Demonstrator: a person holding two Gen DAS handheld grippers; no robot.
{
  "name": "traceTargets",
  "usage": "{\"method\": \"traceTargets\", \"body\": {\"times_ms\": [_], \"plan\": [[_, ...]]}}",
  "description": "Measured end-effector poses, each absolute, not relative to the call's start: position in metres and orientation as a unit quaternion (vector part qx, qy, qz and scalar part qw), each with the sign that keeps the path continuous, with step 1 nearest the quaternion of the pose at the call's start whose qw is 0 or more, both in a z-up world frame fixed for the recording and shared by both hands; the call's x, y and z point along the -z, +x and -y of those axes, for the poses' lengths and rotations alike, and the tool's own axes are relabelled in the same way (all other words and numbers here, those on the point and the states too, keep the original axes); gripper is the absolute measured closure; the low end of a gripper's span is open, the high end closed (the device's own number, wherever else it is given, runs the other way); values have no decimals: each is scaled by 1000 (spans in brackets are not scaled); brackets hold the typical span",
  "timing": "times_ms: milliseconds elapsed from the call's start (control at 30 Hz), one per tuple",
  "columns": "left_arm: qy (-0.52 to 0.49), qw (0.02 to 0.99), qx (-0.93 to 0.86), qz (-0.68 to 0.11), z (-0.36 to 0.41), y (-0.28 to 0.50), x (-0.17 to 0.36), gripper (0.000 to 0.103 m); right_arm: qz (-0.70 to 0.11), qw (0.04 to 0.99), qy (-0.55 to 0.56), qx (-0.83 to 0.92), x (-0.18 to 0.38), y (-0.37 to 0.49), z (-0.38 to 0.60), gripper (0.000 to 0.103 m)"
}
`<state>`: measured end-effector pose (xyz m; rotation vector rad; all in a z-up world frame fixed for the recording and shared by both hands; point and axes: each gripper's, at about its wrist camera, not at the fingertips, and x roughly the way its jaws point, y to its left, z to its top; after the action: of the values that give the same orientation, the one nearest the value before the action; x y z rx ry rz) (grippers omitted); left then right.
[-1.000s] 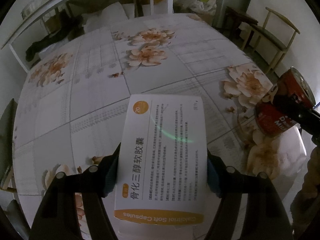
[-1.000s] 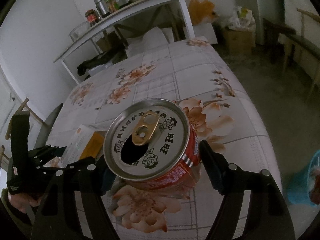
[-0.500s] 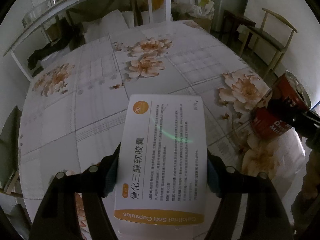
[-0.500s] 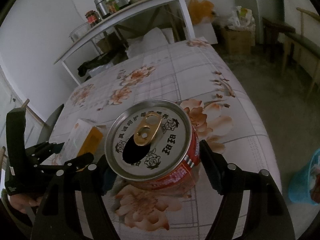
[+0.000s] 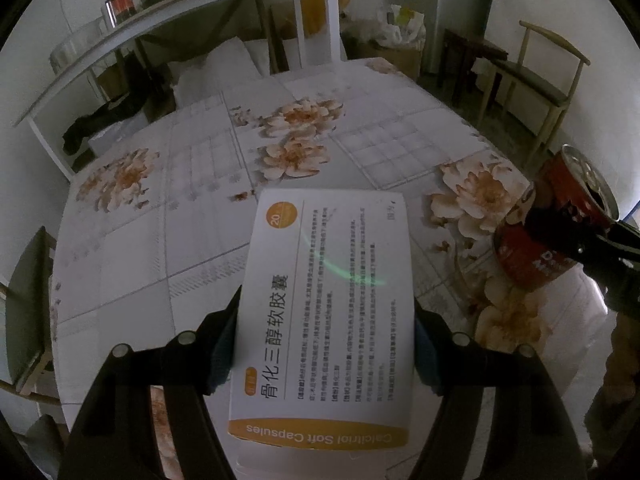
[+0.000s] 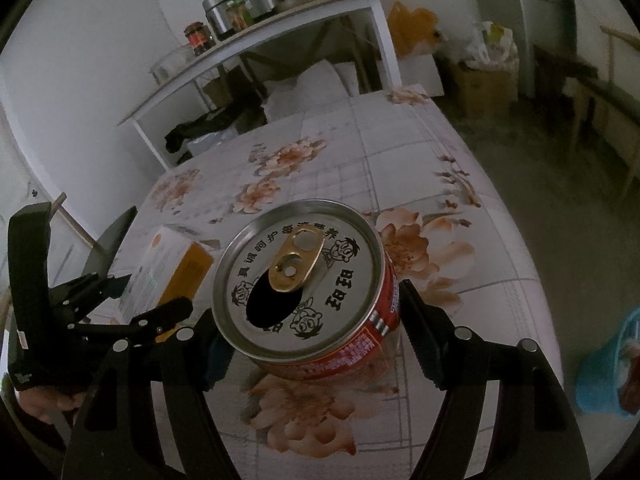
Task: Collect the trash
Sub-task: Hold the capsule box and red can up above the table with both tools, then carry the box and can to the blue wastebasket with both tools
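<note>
Left tongs: clenched on a white-and-orange medicine box, blue pads pressed against its two long sides; the box is held above the table, printed face up, the "Calcitriol Soft Capsules" band nearest the camera.

Right tongs: grasping a red drink can by its sides, lifted clear of the table and tipped so its silver lid faces the camera, gold pull tab raised, mouth open.

Side by side: from the left wrist view the can shows at the right edge in the other tongs; from the right wrist view the box and the left tongs show at the left, just beside the can but apart from it.

Table: spread with a pale cloth printed with peach flowers and grid squares, beneath both held items.

Floor, right: a blue basket stands below the table's edge, something inside it, too blurred to name.

Beyond: a wooden chair by the wall.

Farthest: a white shelf carrying a metal pot and jars.
</note>
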<state>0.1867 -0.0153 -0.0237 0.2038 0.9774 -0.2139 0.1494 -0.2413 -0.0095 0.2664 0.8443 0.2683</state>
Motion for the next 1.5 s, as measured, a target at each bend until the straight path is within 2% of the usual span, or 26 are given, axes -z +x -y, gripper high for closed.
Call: {"method": "traceTargets", "body": {"times_ms": [400, 667, 900, 1167, 1500], "plan": [[80, 879, 142, -448, 29, 180, -2, 33, -385, 903, 140, -133, -4, 136, 247, 34], [89, 870, 224, -429, 94, 180, -31, 33, -338, 918, 187, -90, -20, 100, 307, 34], [102, 836, 327, -428, 208, 170, -41, 33, -300, 914, 272, 21, -11, 35, 419, 34], [110, 757, 426, -483, 355, 155, -8, 33, -327, 860, 357, 162, 48, -42, 545, 34], [140, 681, 481, -534, 536, 156, 49, 32, -380, 784, 430, 237, 144, -30, 671, 33]]}}
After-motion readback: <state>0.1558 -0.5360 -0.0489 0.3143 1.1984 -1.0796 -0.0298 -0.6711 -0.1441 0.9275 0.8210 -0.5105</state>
